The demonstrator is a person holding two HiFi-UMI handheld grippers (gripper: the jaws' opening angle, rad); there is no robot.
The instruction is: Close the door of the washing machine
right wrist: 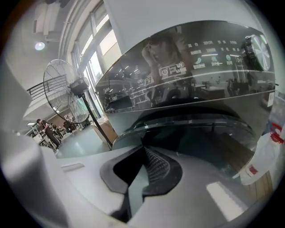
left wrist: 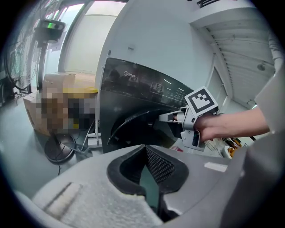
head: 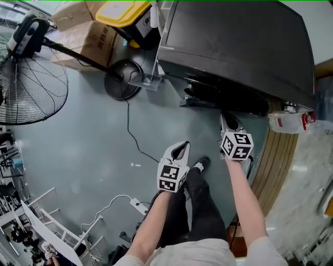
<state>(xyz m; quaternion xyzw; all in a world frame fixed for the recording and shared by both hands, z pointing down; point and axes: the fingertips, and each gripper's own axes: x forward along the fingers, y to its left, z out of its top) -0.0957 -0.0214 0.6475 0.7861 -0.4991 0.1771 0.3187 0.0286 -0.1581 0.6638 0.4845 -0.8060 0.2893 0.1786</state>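
The dark washing machine (head: 239,47) fills the top of the head view; its control panel (right wrist: 200,62) is close in the right gripper view. The round glass door (head: 223,101) (left wrist: 133,127) (right wrist: 191,129) stands a little out from the front. My right gripper (head: 227,122) (right wrist: 143,148) is shut with nothing in it, its tips right at the door's edge, as the left gripper view also shows (left wrist: 171,117). My left gripper (head: 183,146) (left wrist: 146,148) hangs over the floor short of the machine, shut and empty.
A standing fan (head: 31,83) with a round base (head: 122,78) is at the left. Cardboard boxes (head: 88,36) and a yellow-lidded bin (head: 125,13) sit behind it. A cable (head: 132,135) and power strip (head: 139,206) lie on the floor. A plastic jug (head: 289,122) and wooden boards (head: 278,161) are at the right.
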